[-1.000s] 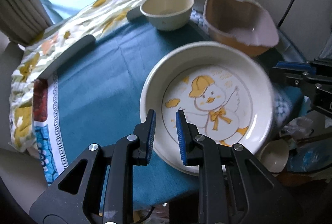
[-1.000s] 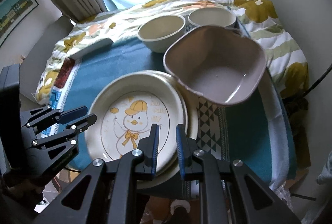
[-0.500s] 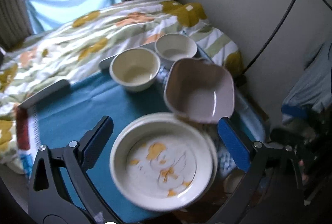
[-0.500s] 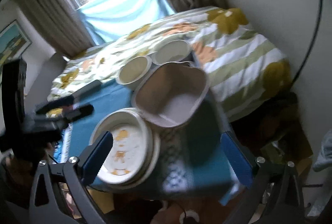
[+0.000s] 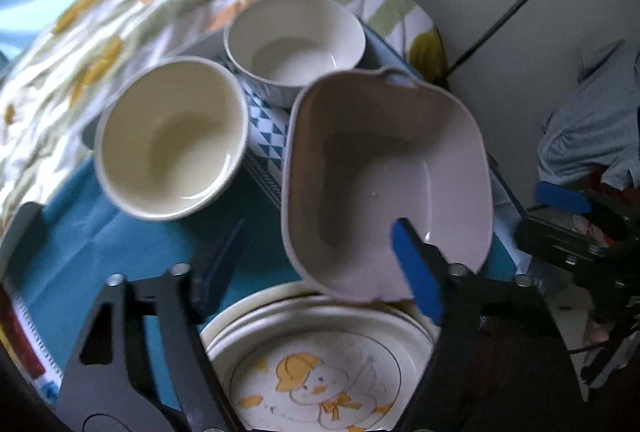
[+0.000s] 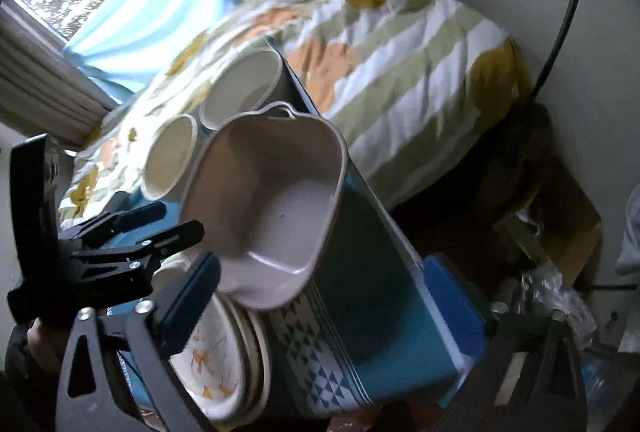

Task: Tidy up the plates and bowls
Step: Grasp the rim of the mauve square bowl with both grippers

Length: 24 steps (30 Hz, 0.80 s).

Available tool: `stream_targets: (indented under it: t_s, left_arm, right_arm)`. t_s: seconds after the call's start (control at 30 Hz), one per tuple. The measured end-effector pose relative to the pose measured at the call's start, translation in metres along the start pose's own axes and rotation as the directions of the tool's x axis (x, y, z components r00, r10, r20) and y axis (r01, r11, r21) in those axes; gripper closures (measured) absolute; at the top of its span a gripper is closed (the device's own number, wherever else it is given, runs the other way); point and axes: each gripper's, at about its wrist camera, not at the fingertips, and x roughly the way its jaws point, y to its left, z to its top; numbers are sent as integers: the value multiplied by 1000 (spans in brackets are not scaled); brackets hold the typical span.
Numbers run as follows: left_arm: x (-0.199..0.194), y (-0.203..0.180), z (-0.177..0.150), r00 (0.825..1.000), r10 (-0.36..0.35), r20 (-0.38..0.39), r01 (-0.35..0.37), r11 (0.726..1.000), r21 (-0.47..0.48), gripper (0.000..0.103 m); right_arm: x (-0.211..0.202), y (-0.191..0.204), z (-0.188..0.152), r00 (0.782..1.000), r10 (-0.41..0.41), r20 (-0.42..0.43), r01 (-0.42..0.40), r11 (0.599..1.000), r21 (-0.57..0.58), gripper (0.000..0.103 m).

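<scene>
A stack of cream plates, the top one printed with a yellow duck (image 5: pixel 320 376), sits at the near edge of the teal cloth; it also shows in the right wrist view (image 6: pixel 216 368). A squarish mauve bowl (image 5: pixel 384 176) rests tilted with its near edge on the stack (image 6: pixel 272 208). Behind it stand a cream round bowl (image 5: pixel 172 136) and a white round bowl (image 5: pixel 296 40). My left gripper (image 5: pixel 320 272) is open and empty above the stack, its right finger just inside the mauve bowl's near rim. My right gripper (image 6: pixel 324 296) is open and empty, near the mauve bowl.
The teal cloth (image 5: pixel 120 240) covers a small table with edges close on the near and right sides (image 6: pixel 372 348). A flowered quilt on a bed (image 6: pixel 400 44) lies behind. A black cable (image 6: pixel 568 0) hangs on the wall. Clutter lies on the floor at right (image 6: pixel 560 296).
Both grippers went from shut to wide open and lifted off the duck plate. The left one has since moved forward and down toward the mauve bowl; the right one tilted and closed in on it.
</scene>
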Motion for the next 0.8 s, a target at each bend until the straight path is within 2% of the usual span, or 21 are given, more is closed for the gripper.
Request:
stream_targets:
  t_s: [0.03,0.07,0.1,0.13,0.17,0.23,0.3,0.4,0.6,0.8]
  left_arm:
    - [6,2,2,1000,-10,-16,10,1000,3,42]
    - [13,4,3,999,-20,-33,21,1000,7,44]
    - [18,5,4,999,-28,-44,29,1000,10,50]
    - [22,7,5,998,-35,-56,35,999,13,58]
    - [26,7,6,997,-37,-67,38,999,16,63]
    - [32,9,7,996,-40,-83,42,999,20,78]
    - [36,10,8,995,-37,-91,39,999,24,84]
    - [37,11,7,995,-20,-93,23,999,36,91]
    - [27,5,7,998,-7,-66,10,998,54,92]
    - [-11,-13,6,1000,3,11,-3,999,48,92]
  right_arm:
    - [7,0,3,1000,4,-13,-4,1000,11,27]
    - [14,-1,4,1000,11,-26,-10,1000,25,40]
    - [23,-2,5,999,21,-43,-19,999,41,46]
    - [29,-2,5,998,28,-57,-26,998,53,48]
    - [35,-3,5,997,33,-67,-29,997,67,53]
    - [44,-3,4,996,43,-80,-36,996,86,64]
    - [50,-3,2,995,44,-84,-35,994,99,76]
    - [51,-1,0,997,21,-78,-13,995,97,85]
    - [45,-1,0,998,1,-59,4,996,93,89]
    - [9,1,1,1000,3,3,-4,999,47,89]
